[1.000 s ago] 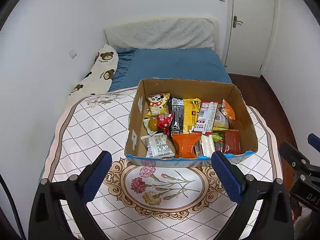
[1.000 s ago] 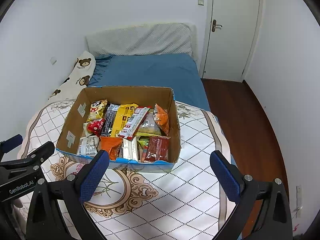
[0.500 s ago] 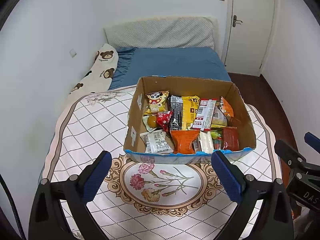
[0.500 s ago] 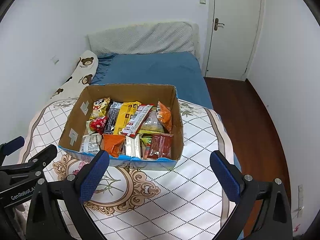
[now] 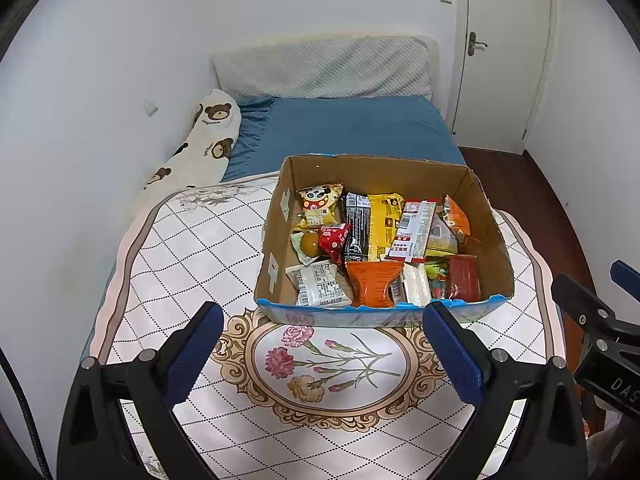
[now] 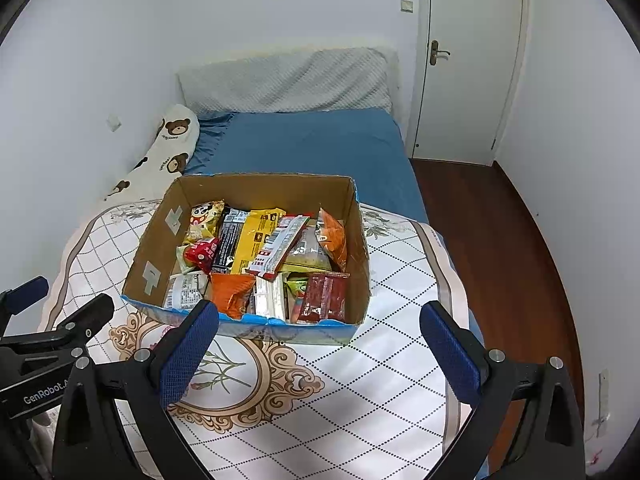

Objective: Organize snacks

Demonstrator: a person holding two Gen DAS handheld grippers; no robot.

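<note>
Both sets of my fingers are spread wide with nothing between them: left fingers [image 5: 320, 344] over the flower medallion at the worktop's near edge, right fingers [image 6: 320, 344] toward its near right side. I hold them back and level so each camera takes in the whole box [image 5: 360, 316], which sits at the middle of the cloth-covered worktop [image 5: 192, 248], toward its far edge. Snacks [image 5: 376, 232] fill the box in rough rows, some packets leaning on others, none lying on the cloth. That fits either a sorted box or one awaiting sorting; I cannot tell which.
</note>
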